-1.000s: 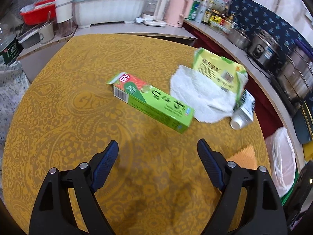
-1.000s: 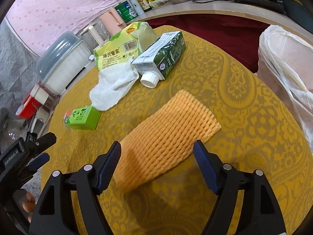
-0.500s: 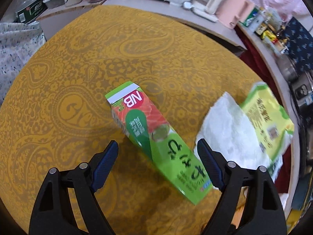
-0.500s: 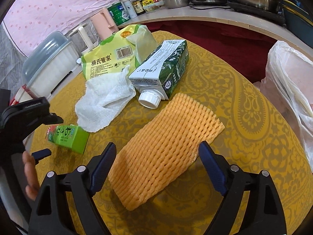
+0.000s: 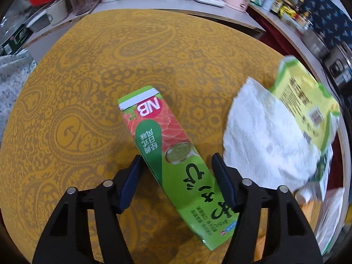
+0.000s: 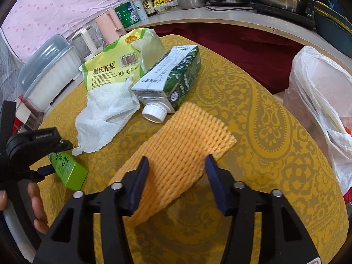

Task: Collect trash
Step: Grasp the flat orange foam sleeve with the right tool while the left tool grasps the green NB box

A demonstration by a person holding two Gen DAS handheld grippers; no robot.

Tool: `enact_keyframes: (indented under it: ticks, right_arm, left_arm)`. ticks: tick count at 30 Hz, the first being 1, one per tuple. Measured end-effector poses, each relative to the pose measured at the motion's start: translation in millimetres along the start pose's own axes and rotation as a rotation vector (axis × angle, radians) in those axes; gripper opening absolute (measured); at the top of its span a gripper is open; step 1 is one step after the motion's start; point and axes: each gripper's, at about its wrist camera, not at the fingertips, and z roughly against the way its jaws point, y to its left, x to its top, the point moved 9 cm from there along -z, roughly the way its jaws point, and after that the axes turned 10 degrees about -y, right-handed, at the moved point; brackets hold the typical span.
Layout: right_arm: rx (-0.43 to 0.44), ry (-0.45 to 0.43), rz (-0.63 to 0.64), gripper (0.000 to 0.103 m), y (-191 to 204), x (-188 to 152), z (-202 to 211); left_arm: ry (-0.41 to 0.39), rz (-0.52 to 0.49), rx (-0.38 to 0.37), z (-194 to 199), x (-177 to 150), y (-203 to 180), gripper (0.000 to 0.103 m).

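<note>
A long green box lies on the round yellow table, also in the right wrist view. My left gripper is open, its jaws on either side of the box. An orange foam net lies flat on the table. My right gripper is open, its jaws on either side of the net's near end. A white paper towel, a yellow-green bag and a green milk carton lie beyond.
A white plastic bag hangs off the table's right edge. A counter behind holds pots, bottles and a pink kettle. A covered dish rack stands at the back left.
My left gripper has moved forward over the green box and its jaws have narrowed around it. My right gripper has moved onto the foam net and its jaws have narrowed.
</note>
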Motion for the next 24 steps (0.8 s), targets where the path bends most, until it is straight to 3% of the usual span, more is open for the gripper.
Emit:
enact_keyframes:
  ticks: [4,6,9,12,16,22,24]
  right_arm:
    - [0.017,0.026,-0.005,0.024,-12.3,-4.8,5.3]
    - [0.066,0.059,-0.057,0.022,-18.9,-10.0,9.3]
    - [0.113,0.093,-0.115,0.024,-22.3,-17.4,18.4]
    - [0.143,0.112,-0.162,0.038,-22.0,-25.6,26.6]
    - [0.164,0.121,-0.154,0.049,-11.6,-32.6,31.1]
    - [0.155,0.113,-0.130,0.049,4.8,-29.1,21.3]
    - [0.135,0.107,-0.108,0.042,7.5,-27.0,18.1]
  left_arm:
    - [0.013,-0.098,-0.053,11.6,-21.0,-11.3,0.051]
    - [0.019,-0.163,-0.096,21.7,-36.7,-16.9,0.050]
    - [0.039,-0.225,-0.156,34.3,-58.2,-19.0,0.050]
    - [0.058,-0.294,-0.165,46.3,-79.6,-15.6,0.052]
    - [0.050,-0.289,-0.133,55.6,-92.5,-5.0,0.076]
    - [0.035,-0.309,-0.099,54.5,-102.9,-2.3,0.075]
    - [0.011,-0.329,-0.095,56.5,-104.1,-6.9,0.061]
